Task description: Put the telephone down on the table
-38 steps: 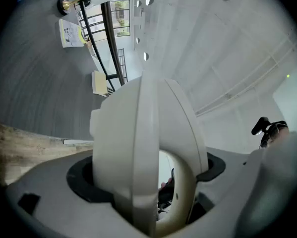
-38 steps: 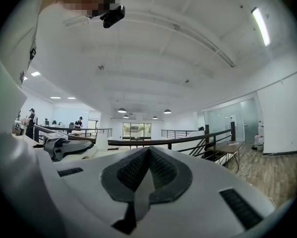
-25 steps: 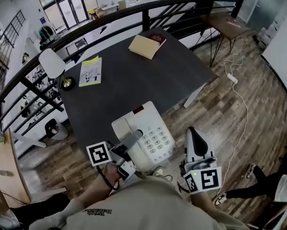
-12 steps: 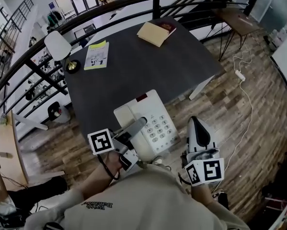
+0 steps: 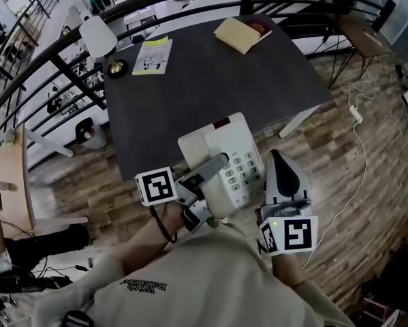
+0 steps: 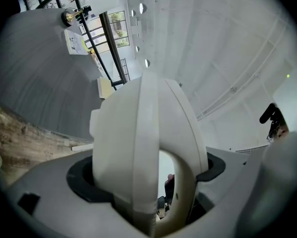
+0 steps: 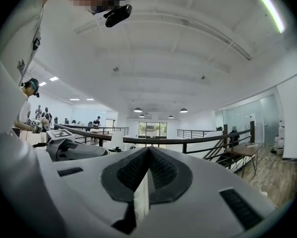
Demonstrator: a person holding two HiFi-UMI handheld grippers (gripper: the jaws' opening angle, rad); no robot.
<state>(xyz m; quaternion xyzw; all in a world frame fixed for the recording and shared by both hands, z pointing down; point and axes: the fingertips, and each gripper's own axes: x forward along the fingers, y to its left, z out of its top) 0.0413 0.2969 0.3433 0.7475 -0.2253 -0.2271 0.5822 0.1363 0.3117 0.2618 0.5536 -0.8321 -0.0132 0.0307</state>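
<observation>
A white push-button telephone (image 5: 224, 152) with its handset on the cradle hangs at the near edge of the dark table (image 5: 190, 94), its far half over the tabletop. I cannot tell whether it touches the table. My left gripper (image 5: 205, 174) is shut on the telephone's near left side. In the left gripper view the white telephone (image 6: 143, 128) fills the space between the jaws of the left gripper (image 6: 150, 172). My right gripper (image 5: 283, 177) hovers to the right of the telephone over the wooden floor, shut and empty. In its own view the right gripper (image 7: 147, 168) has its pads pressed together.
On the table's far side lie a yellow-green booklet (image 5: 151, 55) and a tan book (image 5: 239, 34). A white lamp (image 5: 100, 38) stands at the far left corner. A black railing (image 5: 67, 80) curves behind. A power strip with cable (image 5: 357, 114) lies on the floor at right.
My left gripper has carried the telephone a little forward, further over the table's near edge, and slightly lower. The right gripper has stayed beside it, still shut.
</observation>
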